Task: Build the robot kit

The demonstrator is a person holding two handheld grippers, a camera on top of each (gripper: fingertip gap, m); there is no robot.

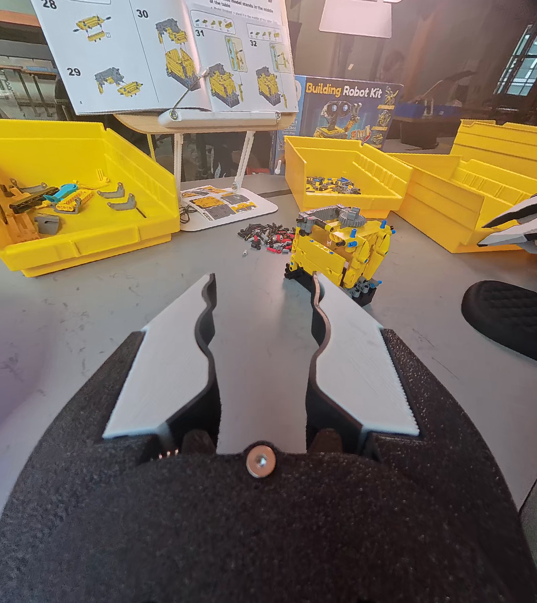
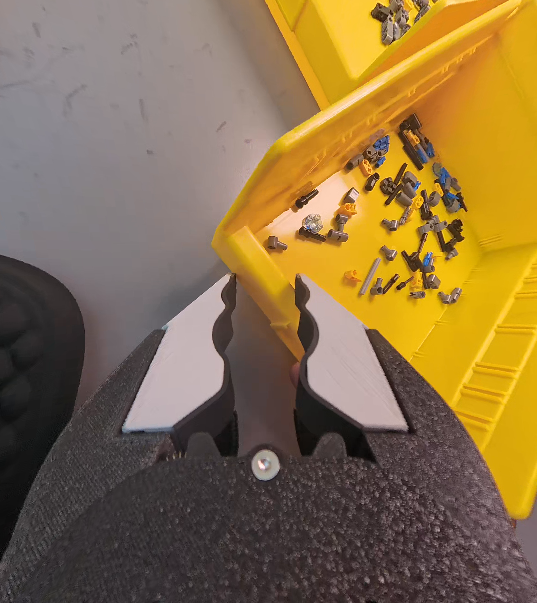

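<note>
Left claw (image 1: 262, 277) gapes wide, empty, hiding the model's (image 1: 338, 248) base; right claw (image 2: 265, 275) spread around a bin (image 2: 260, 261) corner.

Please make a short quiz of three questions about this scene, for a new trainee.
1. True or false: the left tool holds the yellow model.
2. Which bin is the right tool nearest? A) the bin of small pins B) the bin of larger parts
3. What lies loose on the table just left of the model?

Key:
1. False; it is open, empty, just short of it.
2. A; its open fingers straddle that bin's front corner.
3. A pile of small parts.
</note>
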